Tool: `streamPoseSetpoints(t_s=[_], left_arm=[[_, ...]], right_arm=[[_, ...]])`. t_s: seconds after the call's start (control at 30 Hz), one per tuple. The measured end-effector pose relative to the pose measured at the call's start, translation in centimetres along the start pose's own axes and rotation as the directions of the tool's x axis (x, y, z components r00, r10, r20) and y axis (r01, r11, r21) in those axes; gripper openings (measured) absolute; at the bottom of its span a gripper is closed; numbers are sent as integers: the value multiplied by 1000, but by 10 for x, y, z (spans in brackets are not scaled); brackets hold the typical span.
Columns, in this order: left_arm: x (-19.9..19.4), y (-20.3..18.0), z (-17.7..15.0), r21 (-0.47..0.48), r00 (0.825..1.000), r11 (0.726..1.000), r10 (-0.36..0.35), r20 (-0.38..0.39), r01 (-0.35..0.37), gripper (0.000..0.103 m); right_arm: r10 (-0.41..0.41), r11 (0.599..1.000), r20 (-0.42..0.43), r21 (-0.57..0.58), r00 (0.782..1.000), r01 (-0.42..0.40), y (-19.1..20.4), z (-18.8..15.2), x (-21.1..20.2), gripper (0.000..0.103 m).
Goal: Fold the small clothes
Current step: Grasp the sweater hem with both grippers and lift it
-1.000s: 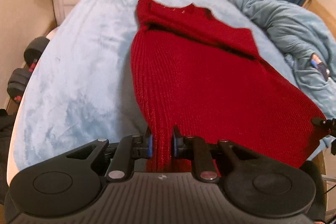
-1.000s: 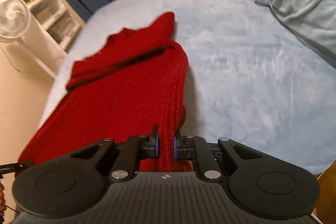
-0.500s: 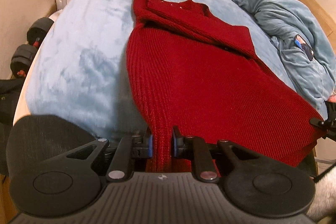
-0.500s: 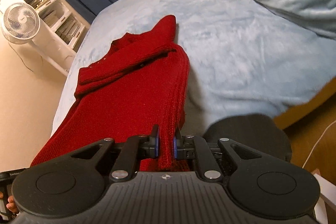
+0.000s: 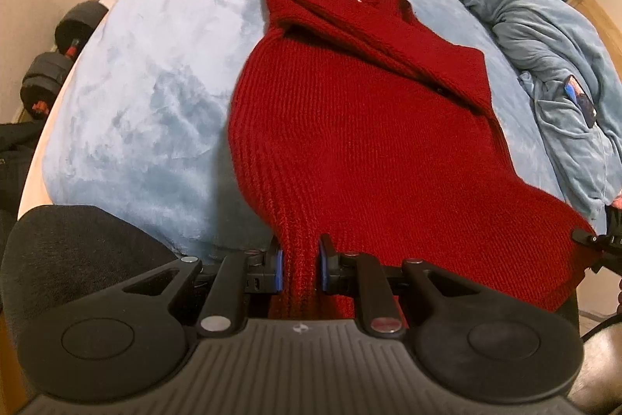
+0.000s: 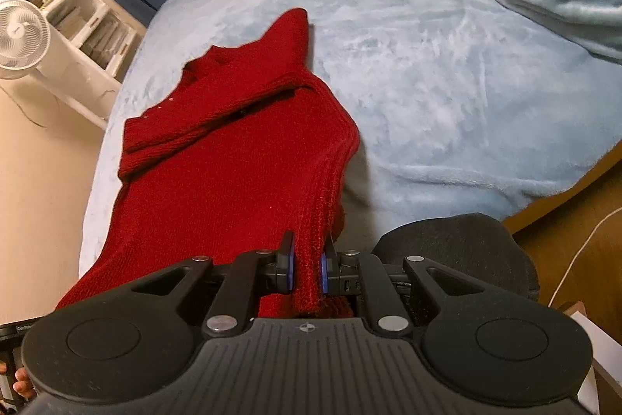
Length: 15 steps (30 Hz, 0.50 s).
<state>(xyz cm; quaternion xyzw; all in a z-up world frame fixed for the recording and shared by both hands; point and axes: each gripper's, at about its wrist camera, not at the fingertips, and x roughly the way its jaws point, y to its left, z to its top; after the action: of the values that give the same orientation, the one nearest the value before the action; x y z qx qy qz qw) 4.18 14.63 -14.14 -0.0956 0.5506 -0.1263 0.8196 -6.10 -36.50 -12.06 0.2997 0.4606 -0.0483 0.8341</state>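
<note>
A red knit sweater (image 5: 350, 111) lies on a light blue bed (image 5: 155, 72), its sleeves folded across the chest near the collar. My left gripper (image 5: 299, 269) is shut on the hem's left corner and holds it lifted off the bed. My right gripper (image 6: 307, 269) is shut on the hem's right corner of the sweater (image 6: 233, 162). The hem is stretched between the two grippers. The right gripper's tip shows at the right edge of the left wrist view (image 5: 594, 240).
A crumpled grey-blue blanket (image 5: 544, 45) with a phone (image 5: 581, 100) on it lies at the bed's right. Dumbbells (image 5: 58, 53) sit on the floor to the left. A white fan (image 6: 21, 34) and shelf (image 6: 77, 22) stand beyond the bed. A black cushion (image 6: 458, 251) is by the bed's edge.
Both grippers have pulled back and up with the hem, past the bed's near edge. The black cushions below have come into view. The sweater body is drawn straighter.
</note>
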Motion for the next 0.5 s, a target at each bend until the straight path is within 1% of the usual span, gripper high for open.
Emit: streamPoseSetpoints(t_s=[0.13,0.2,0.27,0.37,0.43,0.5], left_arm=[[-3,-8,18,-7,1000,1000,-6,10,6,18],[-5,-14,34,-3,1000,1000,-18,26,18,18],[-5,-20,56,-1,999,1000,-23,45,23,18],[-2,-22,102,-18,996,999,-25,81,26,18],[4,-17,144,-23,994,999,-20,104,23,18],[15,-13,194,-11,991,1000,-5,132,6,18]], right_arm=[[-8,999,-45,49,999,10,-1,18,8,12],[-2,996,-65,88,998,8,0,36,14,12],[8,995,-71,98,997,-1,7,60,20,12],[27,996,-59,85,998,-22,28,109,31,12],[37,997,-38,70,999,-34,45,151,41,12],[48,997,-9,65,999,-47,63,199,60,12]])
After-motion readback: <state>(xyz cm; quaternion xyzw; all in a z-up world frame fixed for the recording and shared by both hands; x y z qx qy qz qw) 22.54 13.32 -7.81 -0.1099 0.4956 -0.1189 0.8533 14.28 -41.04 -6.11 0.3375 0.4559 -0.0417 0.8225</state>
